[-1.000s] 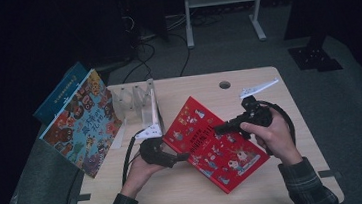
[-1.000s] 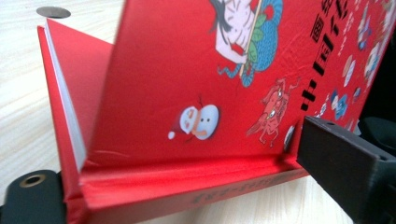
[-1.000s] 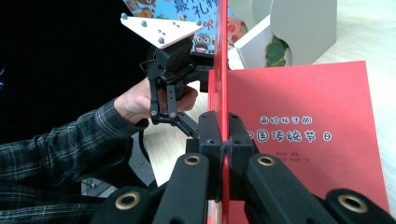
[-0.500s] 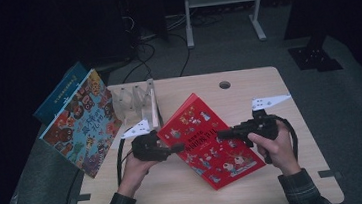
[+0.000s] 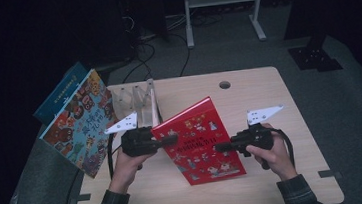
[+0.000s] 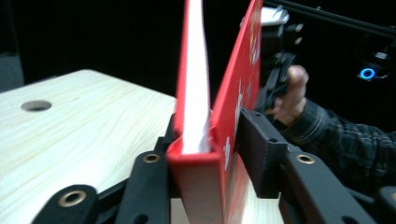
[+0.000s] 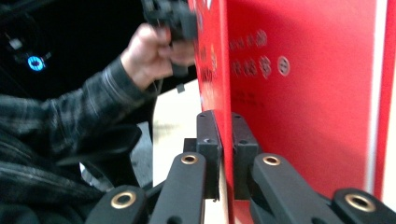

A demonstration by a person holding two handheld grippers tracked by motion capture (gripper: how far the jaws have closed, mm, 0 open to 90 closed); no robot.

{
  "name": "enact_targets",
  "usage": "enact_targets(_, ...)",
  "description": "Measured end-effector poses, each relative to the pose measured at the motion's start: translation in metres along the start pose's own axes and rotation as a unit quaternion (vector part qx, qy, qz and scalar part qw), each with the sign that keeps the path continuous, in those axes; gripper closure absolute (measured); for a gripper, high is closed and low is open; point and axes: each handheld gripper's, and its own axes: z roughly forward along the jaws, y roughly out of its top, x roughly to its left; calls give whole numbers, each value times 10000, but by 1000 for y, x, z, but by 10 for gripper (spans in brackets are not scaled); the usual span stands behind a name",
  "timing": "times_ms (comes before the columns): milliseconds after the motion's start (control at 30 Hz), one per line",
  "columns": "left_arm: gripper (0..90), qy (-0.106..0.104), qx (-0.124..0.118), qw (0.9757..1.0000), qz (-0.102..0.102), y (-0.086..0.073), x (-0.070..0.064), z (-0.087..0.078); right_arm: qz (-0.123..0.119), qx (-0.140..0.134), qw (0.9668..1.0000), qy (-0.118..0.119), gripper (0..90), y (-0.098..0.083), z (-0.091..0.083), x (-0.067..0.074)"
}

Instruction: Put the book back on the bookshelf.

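Book [image 5: 197, 139] stands tilted above the table [image 5: 291, 121] between my 2 grippers, long axis running toward the rack [image 5: 139, 103]. My left gripper [image 5: 168, 140], jaws just closing, clamps its spine corner; my right gripper [image 5: 219, 148] pinches 1 cover opposite.

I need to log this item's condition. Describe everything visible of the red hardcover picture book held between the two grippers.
The red hardcover picture book has a glossy red cover printed with small colourful cartoon figures and white lettering, a square red spine and white pages. It is lifted and tilted above the pale wooden table, with its covers parted slightly at the left gripper's end. The left gripper, its jaws having just been closing, clamps across the spine end; the right gripper pinches a single cover at the opposite edge.
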Motion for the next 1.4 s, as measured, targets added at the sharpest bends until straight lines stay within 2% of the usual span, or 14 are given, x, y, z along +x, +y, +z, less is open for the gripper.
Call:
enact_targets(267, 748, -301, 87, 9994, 175, 16, -7, -1, -100, 106, 9999, -10, 795, -8, 10, -5)
enact_targets(567, 780, -276, 239, 9987, 341, 27, -13, 2, -268, 183, 9993, -204, 728, -14, 12, -7)
enact_targets(767, 793, -23, 200, 9988, 446, 37, -19, -5, -238, 39, 9991, -343, 666, -19, 0, -11)
enact_targets(800, 795, 34, 219, 9987, 466, 38, -20, -5, -188, 19, 9986, -502, 636, -23, -4, -13)
enact_targets(900, 795, 235, 277, 9980, 517, 39, -23, -7, -182, -22, 9976, -669, 587, -26, -8, -16)
enact_targets(933, 795, 312, 310, 9976, 528, 40, -24, -7, -238, -90, 9947, -997, 542, -31, -12, -18)
enact_targets(1000, 795, 431, 343, 9971, 530, 40, -25, -9, -207, -140, 9935, -1111, 528, -33, -14, -20)
enact_targets(1067, 795, 518, 362, 9969, 475, 41, -26, -12, -224, -154, 9892, -1438, 485, -38, -18, -23)
enact_targets(1100, 795, 548, 340, 9969, 448, 42, -26, -14, -139, -46, 9836, -1795, 457, -44, -23, -27)
enact_targets(1133, 795, 566, 333, 9969, 428, 43, -26, -16, -139, -46, 9836, -1795, 457, -44, -23, -27)
enact_targets(1200, 795, 660, 305, 9966, 393, 45, -27, -22, -100, 31, 9762, -2168, 430, -51, -27, -32)
enact_targets(1267, 794, 765, 298, 9959, 378, 47, -30, -28, 29, 113, 9667, -2557, 408, -59, -32, -38)
enact_targets(1333, 794, 881, 326, 9948, 393, 49, -32, -34, 139, 209, 9588, -2830, 375, -65, -36, -44)
enact_targets(1400, 794, 1000, 325, 9937, 392, 51, -33, -40, 334, 402, 9409, -3346, 349, -77, -41, -54)
